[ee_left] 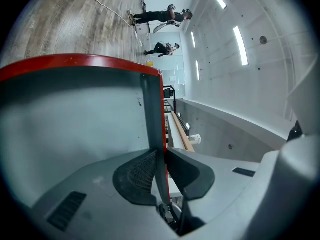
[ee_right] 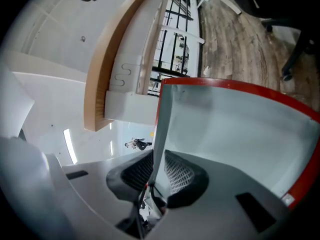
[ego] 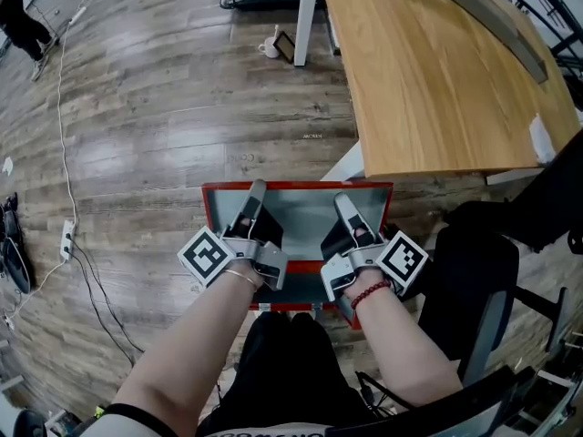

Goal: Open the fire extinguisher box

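I count two claws, my left gripper (ego: 258, 189) and right gripper (ego: 342, 200), at one fire extinguisher box (ego: 301, 217). Ahead of them are one wooden table (ego: 437, 80) and one white mug (ego: 270, 48). Right of the right claw is one black chair (ego: 474, 289). Far beyond the left claw are two people (ee_left: 162, 16).

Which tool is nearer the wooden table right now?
Right. The right tool is at the red box's right edge, close to the wooden table's corner; the left tool grips the left edge, farther off.
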Action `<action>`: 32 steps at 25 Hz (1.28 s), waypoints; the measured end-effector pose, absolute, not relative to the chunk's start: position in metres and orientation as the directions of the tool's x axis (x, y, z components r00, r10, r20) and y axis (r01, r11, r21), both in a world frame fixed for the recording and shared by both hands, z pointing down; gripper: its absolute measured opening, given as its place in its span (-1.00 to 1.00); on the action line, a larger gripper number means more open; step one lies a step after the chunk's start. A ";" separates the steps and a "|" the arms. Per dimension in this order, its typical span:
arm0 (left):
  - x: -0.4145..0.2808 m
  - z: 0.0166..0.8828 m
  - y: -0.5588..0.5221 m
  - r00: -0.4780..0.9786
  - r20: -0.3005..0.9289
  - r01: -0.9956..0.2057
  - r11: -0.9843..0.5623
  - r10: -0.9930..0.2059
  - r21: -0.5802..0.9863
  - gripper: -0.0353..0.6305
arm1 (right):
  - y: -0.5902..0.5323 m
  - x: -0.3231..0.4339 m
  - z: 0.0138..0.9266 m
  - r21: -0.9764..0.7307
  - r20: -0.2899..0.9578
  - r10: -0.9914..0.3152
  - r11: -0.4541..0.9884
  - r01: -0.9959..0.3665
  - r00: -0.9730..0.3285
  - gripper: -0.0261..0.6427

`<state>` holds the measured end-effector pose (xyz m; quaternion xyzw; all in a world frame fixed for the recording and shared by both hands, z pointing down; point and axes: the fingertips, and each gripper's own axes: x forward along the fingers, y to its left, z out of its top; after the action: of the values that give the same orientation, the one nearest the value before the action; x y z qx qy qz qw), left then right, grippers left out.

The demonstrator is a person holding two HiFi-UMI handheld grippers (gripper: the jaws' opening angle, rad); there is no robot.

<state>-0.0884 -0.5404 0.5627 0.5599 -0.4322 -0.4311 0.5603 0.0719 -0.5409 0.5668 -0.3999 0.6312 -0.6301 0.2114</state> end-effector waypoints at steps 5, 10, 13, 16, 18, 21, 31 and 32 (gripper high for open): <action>-0.089 0.554 -0.533 0.252 -0.030 0.020 -0.026 -0.967 0.999 -0.76 | -0.528 0.072 0.556 -0.965 0.218 -0.750 -0.068 -0.255 -0.624 -0.72; -0.097 0.558 -0.524 0.253 -0.025 0.040 -0.015 -0.967 0.999 -0.76 | -0.522 0.074 0.551 -0.972 0.197 -0.751 -0.064 -0.227 -0.631 -0.73; -0.100 0.553 -0.518 0.262 -0.023 0.022 -0.018 -0.965 1.000 -0.76 | -0.521 0.069 0.540 -0.973 0.175 -0.739 -0.028 -0.230 -0.651 -0.73; -0.096 0.541 -0.502 0.284 -0.034 0.013 -0.031 -0.958 0.999 -0.76 | -0.513 0.060 0.522 -0.968 0.158 -0.706 0.027 -0.249 -0.690 -0.75; -0.088 0.529 -0.489 0.336 -0.043 -0.037 -0.059 -0.941 0.998 -0.76 | -0.506 0.053 0.507 -0.960 0.152 -0.673 0.075 -0.271 -0.724 -0.77; -0.075 0.501 -0.479 0.439 -0.081 -0.116 -0.146 -0.895 0.982 -0.76 | -0.499 0.042 0.481 -0.941 0.138 -0.622 0.162 -0.298 -0.771 -0.78; -0.032 0.378 -0.444 0.694 -0.152 -0.317 -0.489 -0.704 0.813 -0.76 | -0.460 0.032 0.398 -0.841 0.119 -0.497 0.410 -0.354 -0.860 -0.79; -0.029 0.368 -0.440 0.704 -0.146 -0.336 -0.507 -0.695 0.794 -0.76 | -0.457 0.033 0.390 -0.821 0.127 -0.486 0.437 -0.366 -0.865 -0.79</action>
<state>-0.0294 -0.4399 0.3679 0.8368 -0.3082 -0.2306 0.3893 0.0327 -0.4566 0.3898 -0.2522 0.8452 -0.4667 0.0642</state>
